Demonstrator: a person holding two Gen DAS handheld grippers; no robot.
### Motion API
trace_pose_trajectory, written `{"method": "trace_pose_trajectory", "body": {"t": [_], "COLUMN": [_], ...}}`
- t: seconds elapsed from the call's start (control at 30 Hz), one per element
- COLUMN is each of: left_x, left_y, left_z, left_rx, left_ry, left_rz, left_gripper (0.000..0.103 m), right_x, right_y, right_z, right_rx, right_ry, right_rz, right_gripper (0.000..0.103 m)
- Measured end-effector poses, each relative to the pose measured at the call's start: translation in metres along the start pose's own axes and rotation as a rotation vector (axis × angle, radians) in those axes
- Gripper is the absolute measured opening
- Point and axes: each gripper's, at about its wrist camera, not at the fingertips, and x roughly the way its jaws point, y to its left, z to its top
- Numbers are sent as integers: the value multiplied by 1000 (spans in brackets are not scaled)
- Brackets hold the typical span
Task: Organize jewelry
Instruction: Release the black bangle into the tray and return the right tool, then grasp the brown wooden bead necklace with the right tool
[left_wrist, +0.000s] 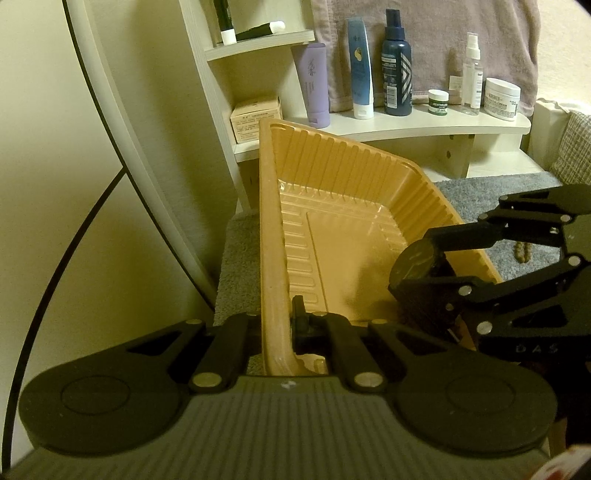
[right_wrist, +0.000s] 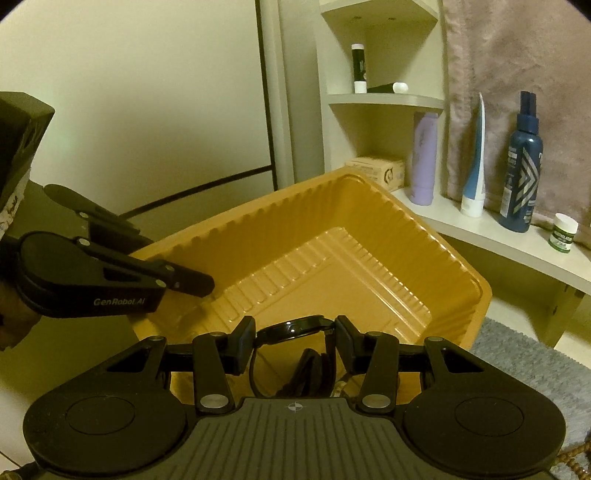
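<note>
Right tool (right_wrist: 295, 334) grips a black watch (right_wrist: 291, 328), pads on opposite sides of the round case, strap hanging below toward the camera. Left tool (left_wrist: 279, 325) is clamped shut on the near rim of the orange tray (left_wrist: 343, 236), holding it tipped up off the grey mat (left_wrist: 480, 195).

Key relation: the watch hangs just over the tray's near edge, the empty tray floor ahead of it and below. The tray's long axis runs away from the left tool. Right tool is the one placed to release; judged next step is lowering the watch inside.
</note>
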Motion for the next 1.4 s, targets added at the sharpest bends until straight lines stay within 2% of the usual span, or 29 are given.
{"method": "trace_pose_trajectory", "body": {"t": [0.17, 0.23, 0.33, 0.5, 0.8, 0.97, 1.17, 1.4], "left_x": [0, 0, -1, 0, 0, 0, -1, -1], "left_y": [0, 0, 0, 0, 0, 0, -1, -1], "left_z": [0, 0, 1, 1, 1, 1, 2, 1], "left_rx": [0, -3, -4, -5, -2, 1, 5, 7], "left_ry": [2, 2, 2, 1, -2, -2, -3, -3], "left_rz": [1, -2, -3, -2, -1, -1, 3, 3], "left_gripper": [4, 4, 4, 4, 4, 4, 4, 4], "right_x": [-1, -2, -10, -33, -88, -115, -135, -134], "right_y": [-1, -1, -7, -34, -96, -124, -141, -143], "right_z": [1, 2, 0, -17, -64, -86, -107, -112], "right_rx": [5, -5, 7, 102, 312, 402, 446, 407], "right_ry": [-12, -23, -34, -40, -11, 18, 28, 41], "right_rz": [41, 20, -12, -135, -440, -575, -646, -669], "right_gripper": [48, 57, 60, 62, 63, 63, 63, 63]}}
